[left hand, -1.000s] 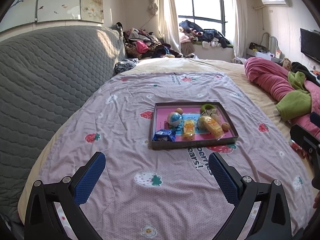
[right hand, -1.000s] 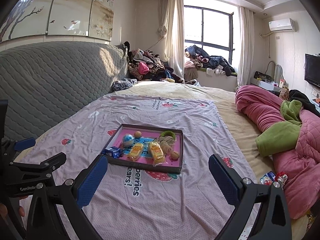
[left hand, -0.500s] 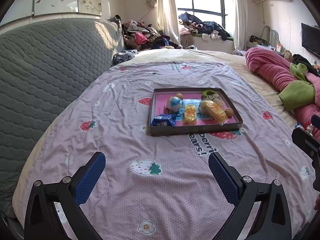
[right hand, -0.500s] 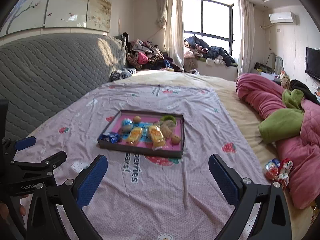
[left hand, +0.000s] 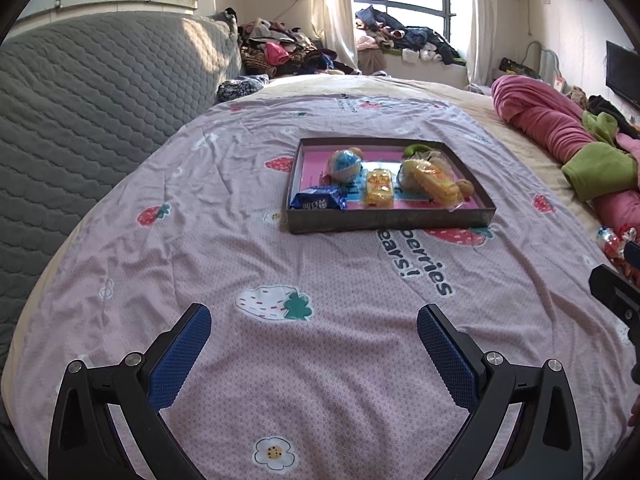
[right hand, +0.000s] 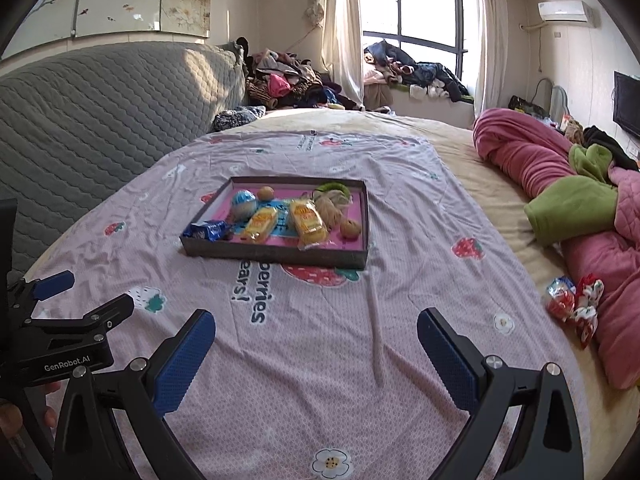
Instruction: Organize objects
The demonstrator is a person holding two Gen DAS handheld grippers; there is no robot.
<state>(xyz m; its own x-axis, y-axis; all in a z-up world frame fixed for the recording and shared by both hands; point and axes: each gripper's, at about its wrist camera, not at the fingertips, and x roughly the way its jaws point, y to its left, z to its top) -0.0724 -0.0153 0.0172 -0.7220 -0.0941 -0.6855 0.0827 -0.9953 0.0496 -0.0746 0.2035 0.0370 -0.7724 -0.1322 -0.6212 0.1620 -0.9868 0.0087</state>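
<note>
The tray [right hand: 276,257] served as the landmark: a shallow dark box with a pink floor, lying on the strawberry-print sheet [right hand: 320,360] with its long axis running crosswise to both views. Inside it lay a blue biscuit packet [right hand: 206,230] at the near left corner, 2 yellow wrapped cakes [right hand: 308,222] toward the middle, a blue-and-white ball [right hand: 244,202] toward the far left, and a small brown round thing [right hand: 350,228] near the right wall.

The strays were the red-and-white wrapped sweets [right hand: 574,304], lying well right of the tray and nearer than it, against the pink quilt [right hand: 608,256].

Both tools were released and carried nothing. The left gripper [left hand: 314,350] hung above bare sheet, well short of the tray's near wall. The right gripper [right hand: 316,352] hung likewise, with the tray ahead and slightly left of it and the sweets ahead to its right.

By my judgement the right gripper was the nearer to the sweets; it would need to swing right, then carry them leftward across to the tray.
</note>
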